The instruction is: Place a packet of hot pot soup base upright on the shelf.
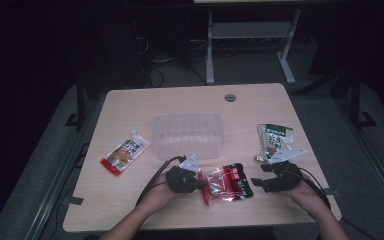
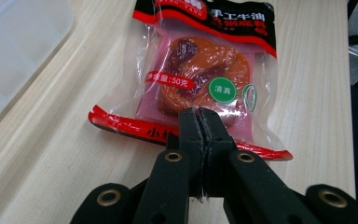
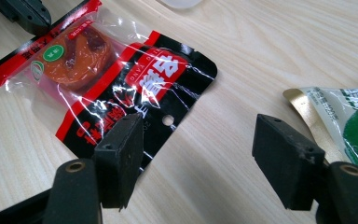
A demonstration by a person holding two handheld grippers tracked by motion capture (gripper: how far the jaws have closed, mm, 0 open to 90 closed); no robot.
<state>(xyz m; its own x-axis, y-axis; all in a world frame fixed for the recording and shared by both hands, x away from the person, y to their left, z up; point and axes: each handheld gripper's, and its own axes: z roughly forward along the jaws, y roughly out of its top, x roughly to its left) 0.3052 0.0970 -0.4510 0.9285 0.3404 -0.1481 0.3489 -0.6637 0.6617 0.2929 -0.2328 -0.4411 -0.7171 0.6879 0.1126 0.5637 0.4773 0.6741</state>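
A red and black snack packet [image 1: 227,182] with an orange block inside lies near the table's front edge, between both grippers. My left gripper [image 1: 200,182] is at its left end. In the left gripper view the jaws [image 2: 199,114] are pressed together over the packet's [image 2: 200,70] red bottom seam, with film pinched between them. My right gripper [image 1: 261,176] stands open at the packet's black end. In the right gripper view its left jaw overlaps the packet's [image 3: 121,79] corner, and the gap between the jaws [image 3: 198,128] holds bare table. The left gripper [image 3: 23,14] shows at the packet's far end.
A clear plastic container [image 1: 187,135] stands at the middle of the wooden table [image 1: 130,105], just behind the grippers. A red and white pouch [image 1: 125,152] lies at the left. A green and white packet [image 1: 275,140] lies beside the right gripper [image 3: 349,116].
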